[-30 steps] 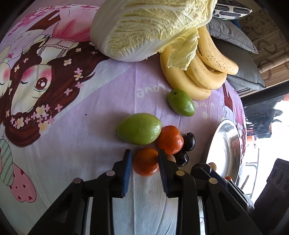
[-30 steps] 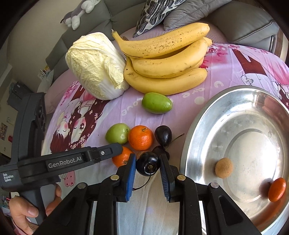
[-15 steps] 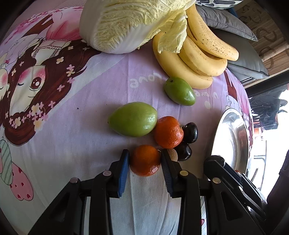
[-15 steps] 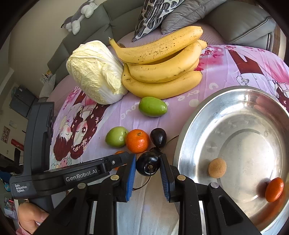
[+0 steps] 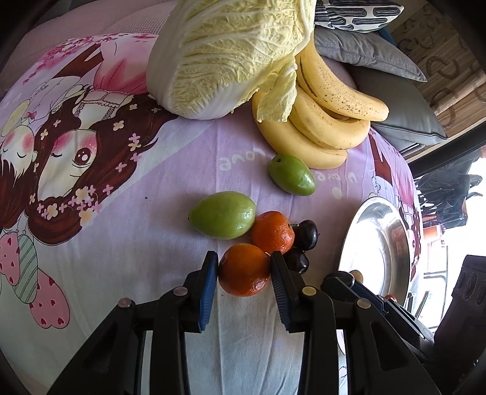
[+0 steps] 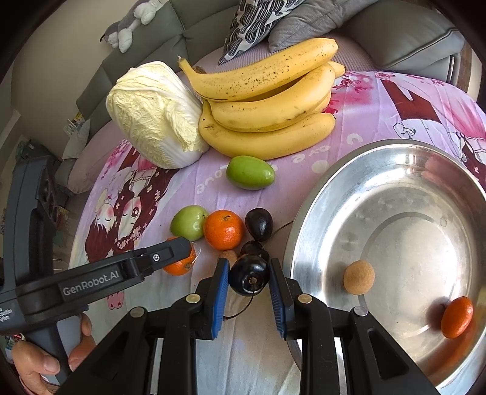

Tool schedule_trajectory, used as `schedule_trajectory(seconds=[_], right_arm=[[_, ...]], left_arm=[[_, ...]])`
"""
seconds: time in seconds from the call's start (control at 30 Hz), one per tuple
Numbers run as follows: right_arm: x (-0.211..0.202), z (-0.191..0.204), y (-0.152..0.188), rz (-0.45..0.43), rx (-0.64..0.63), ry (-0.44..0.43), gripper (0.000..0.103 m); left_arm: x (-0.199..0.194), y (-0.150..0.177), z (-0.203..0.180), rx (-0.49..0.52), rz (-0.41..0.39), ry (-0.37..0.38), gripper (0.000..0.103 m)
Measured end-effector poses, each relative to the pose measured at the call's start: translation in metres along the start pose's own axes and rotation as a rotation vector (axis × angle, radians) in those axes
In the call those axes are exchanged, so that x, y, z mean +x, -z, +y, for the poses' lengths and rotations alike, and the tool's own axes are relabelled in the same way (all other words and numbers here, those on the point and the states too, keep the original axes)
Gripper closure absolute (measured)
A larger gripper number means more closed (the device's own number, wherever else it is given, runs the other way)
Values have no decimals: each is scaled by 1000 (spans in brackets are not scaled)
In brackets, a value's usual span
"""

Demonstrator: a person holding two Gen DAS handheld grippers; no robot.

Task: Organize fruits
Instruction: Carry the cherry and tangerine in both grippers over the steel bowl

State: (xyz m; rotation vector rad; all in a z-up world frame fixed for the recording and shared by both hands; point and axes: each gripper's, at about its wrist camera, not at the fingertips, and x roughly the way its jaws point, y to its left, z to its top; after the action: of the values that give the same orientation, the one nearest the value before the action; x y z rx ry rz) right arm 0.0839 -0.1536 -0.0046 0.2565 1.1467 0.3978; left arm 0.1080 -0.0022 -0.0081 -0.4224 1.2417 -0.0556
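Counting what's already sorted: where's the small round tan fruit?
In the right wrist view, the tan fruit lies inside the steel bowl, right of the right gripper, near a small orange fruit.

Grey sofa (image 6: 127, 60) behind — cushions (image 6: 303, 21), plush toy (image 6: 130, 21), bright daylight.

Orange mandarin (image 5: 244, 269), blue gripper pads (image 5: 209, 291), dark purple-black plum (image 6: 249, 275), green mangoes (image 6: 250, 172), yellow brown-speckled bananas (image 6: 267, 100), pale yellow-white cabbage (image 6: 155, 114), silver metal bowl (image 6: 316, 212), pink-lilac cartoon-print cloth (image 5: 127, 188), grey cushions (image 5: 364, 51)
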Motion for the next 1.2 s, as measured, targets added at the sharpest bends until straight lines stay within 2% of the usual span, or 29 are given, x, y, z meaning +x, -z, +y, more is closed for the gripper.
schedule_trajectory(seconds=[0.47,0.7,1.0,1.2], right_arm=[[-16,-32,-4,-36,79,60,75],[-26,-71,-5,-55,172,125,75],[-45,-127,-3,-85,304,209,75],[-49,-144,-1,-85,344,232,75]], left_arm=[[-3,5,-39,74,-15,33,67],[2,11,-70,143,6,60,67],[12,17,-106,241,-14,67,66],[27,21,-122,291,-4,60,66]])
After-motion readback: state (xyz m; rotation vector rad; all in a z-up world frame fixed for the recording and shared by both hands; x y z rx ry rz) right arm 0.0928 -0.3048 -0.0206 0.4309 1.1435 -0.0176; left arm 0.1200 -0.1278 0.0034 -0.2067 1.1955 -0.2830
